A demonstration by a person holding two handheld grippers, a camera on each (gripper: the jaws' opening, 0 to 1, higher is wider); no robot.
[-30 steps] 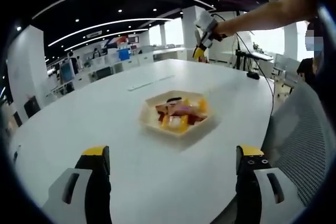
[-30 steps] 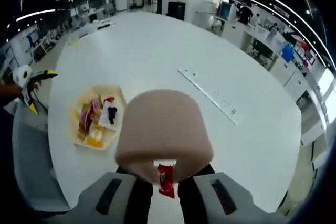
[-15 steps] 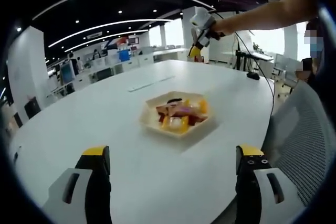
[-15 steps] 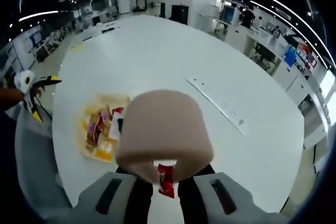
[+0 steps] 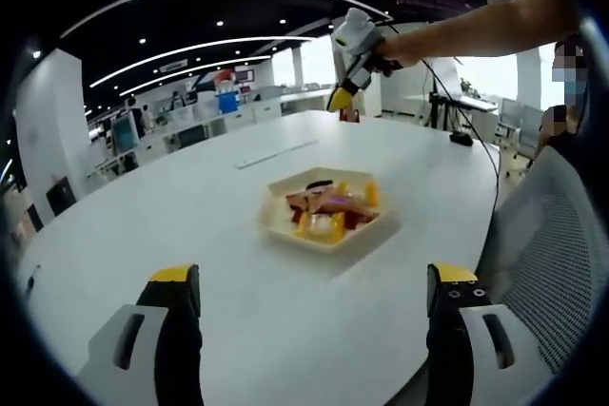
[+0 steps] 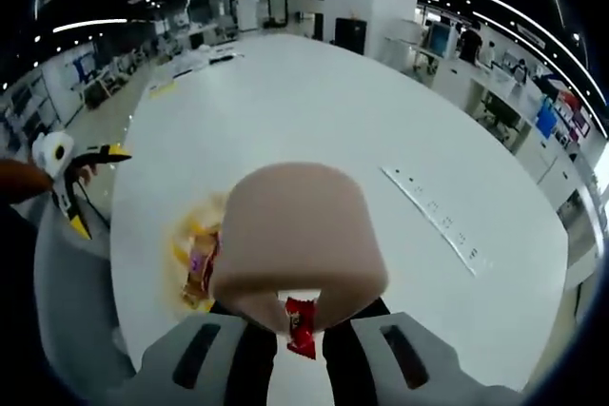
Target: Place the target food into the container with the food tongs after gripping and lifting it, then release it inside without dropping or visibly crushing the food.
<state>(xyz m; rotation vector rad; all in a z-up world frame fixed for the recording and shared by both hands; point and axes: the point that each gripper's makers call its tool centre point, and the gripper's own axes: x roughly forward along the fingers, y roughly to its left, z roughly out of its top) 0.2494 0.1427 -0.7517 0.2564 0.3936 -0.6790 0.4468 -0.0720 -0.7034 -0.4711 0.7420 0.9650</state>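
In the left gripper view, the left claw (image 5: 312, 330) is being held with its jaws wide apart above the white bench (image 5: 190, 225), and the tray of mixed foods (image 5: 329, 210) is lying ahead of it, well apart from both jaws. The right claw (image 6: 297, 325) is being kept clamped on a tan pair of food tongs (image 6: 297, 240), with a small red-wrapped sweet (image 6: 300, 322) pinched at their lower edge. Below and to the left of that claw, the tray (image 6: 195, 259) is being partly hidden by the tongs.

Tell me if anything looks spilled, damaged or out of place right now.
Nothing stands out. The snacks sit inside the tray on the white table, none spilled around it. The right gripper holds tongs pinching a red wrapped candy.
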